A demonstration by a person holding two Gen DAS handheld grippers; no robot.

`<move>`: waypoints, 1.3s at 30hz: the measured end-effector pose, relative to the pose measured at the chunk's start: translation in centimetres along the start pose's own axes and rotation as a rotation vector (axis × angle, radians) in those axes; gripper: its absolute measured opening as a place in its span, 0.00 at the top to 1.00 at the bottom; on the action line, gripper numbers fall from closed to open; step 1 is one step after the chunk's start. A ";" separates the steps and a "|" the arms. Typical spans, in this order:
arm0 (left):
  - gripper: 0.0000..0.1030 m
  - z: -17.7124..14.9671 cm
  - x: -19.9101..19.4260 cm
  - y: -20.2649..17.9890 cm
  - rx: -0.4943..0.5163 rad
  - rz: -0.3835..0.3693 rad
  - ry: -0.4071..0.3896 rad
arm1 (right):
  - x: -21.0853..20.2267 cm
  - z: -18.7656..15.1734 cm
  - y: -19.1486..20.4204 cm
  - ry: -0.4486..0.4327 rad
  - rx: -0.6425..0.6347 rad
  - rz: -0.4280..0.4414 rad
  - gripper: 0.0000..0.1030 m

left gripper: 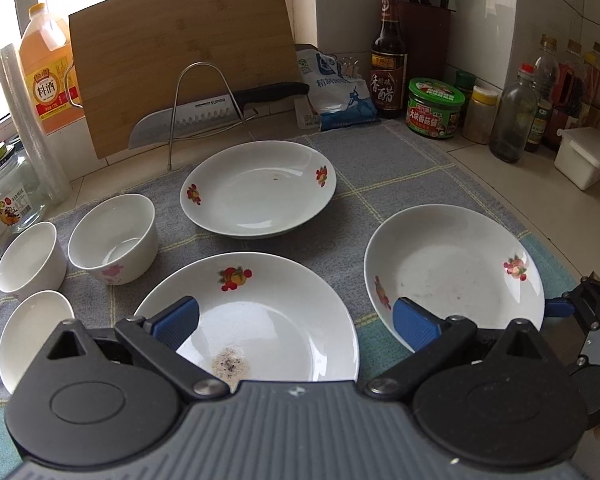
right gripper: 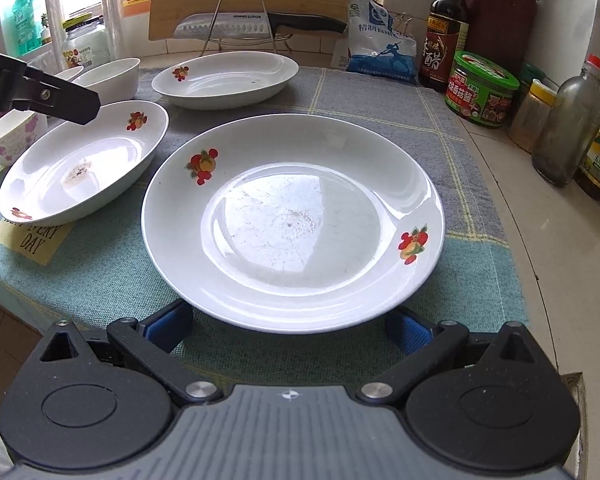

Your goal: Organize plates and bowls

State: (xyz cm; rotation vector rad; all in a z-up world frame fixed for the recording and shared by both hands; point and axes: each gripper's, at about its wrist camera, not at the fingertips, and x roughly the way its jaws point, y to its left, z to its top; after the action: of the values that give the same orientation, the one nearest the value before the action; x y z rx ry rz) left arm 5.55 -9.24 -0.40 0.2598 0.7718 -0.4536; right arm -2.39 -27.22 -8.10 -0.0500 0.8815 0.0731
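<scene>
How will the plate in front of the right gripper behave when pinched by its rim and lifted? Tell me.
The plate looks like glazed ceramic: likely stiff and breakable if dropped. Its glossy rim may slip between the pads, so grip firmly. Wide and shallow, it will probably sag away from a one-edge hold.

Three plates (left gripper: 260,188) on cloth (left gripper: 400,160), bowls (left gripper: 114,238) left.
</scene>
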 end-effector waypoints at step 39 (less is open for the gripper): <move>0.20 8.2 13.6 -7.1 0.422 -0.469 0.319 | 0.1 -0.9 -2.4 -0.113 -0.090 0.085 0.00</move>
State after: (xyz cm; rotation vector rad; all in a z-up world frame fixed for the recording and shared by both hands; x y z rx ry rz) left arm 15.68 -22.66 -4.93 0.5576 1.0501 -1.0406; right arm -2.79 -29.62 -8.73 -0.0917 0.7666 0.1928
